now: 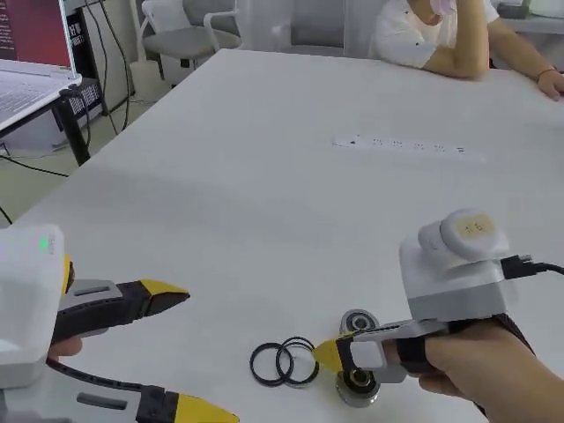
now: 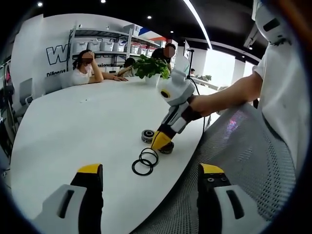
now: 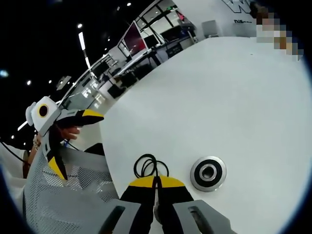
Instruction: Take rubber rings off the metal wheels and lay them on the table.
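Note:
Two black rubber rings (image 1: 282,361) lie overlapping on the white table (image 1: 264,176), just off the tips of my right gripper (image 1: 326,352). Its yellow-tipped jaws are shut, with nothing visible between them. One metal wheel (image 1: 359,322) sits just beyond that gripper; a second wheel (image 1: 357,384) lies partly under it. In the right gripper view the rings (image 3: 150,165) lie ahead of my shut right gripper (image 3: 156,181), with one wheel (image 3: 208,173) to the right. My left gripper (image 1: 189,352) is open and empty, left of the rings (image 2: 145,162).
A white power strip (image 1: 405,145) lies across the far middle of the table. A person (image 1: 432,35) leans on the far edge. A laptop (image 1: 26,84) stands on a side stand at left, with chairs (image 1: 185,35) behind. The table's near edge is close to both grippers.

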Motion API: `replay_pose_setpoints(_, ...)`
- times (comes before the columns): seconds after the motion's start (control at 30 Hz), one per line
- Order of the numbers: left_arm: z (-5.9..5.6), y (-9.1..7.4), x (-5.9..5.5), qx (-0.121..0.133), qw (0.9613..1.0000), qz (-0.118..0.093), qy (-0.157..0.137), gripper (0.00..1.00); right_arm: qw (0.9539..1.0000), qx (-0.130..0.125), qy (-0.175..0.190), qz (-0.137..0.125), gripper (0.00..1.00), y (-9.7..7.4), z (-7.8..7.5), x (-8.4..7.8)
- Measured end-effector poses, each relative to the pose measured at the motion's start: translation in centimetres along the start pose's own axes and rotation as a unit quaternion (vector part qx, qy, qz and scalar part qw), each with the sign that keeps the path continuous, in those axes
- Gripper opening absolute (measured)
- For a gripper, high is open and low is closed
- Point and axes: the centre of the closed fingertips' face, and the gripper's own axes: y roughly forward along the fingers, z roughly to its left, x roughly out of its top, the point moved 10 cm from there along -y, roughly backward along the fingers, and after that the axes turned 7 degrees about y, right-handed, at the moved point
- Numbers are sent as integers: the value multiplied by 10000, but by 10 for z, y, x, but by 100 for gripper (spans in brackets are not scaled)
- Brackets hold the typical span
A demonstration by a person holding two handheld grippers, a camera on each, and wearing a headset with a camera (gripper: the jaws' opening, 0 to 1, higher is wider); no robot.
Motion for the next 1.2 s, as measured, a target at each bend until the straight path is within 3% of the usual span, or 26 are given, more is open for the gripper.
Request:
replay_pose_setpoints(0.4,0,-1,0,12,10000,6,-2,77,9997,-191,-165,-27,2,0,-4,1)
replay_pose_setpoints(0.97,1,0,2,-41,10000,-73,16,79,9990,-49,-159,-422,6,-18,5,16)
replay_pose_setpoints(1.2,0,0,3,-127,9998,-154,26,80,9965,-153,-660,-498,14,-34,14,23)
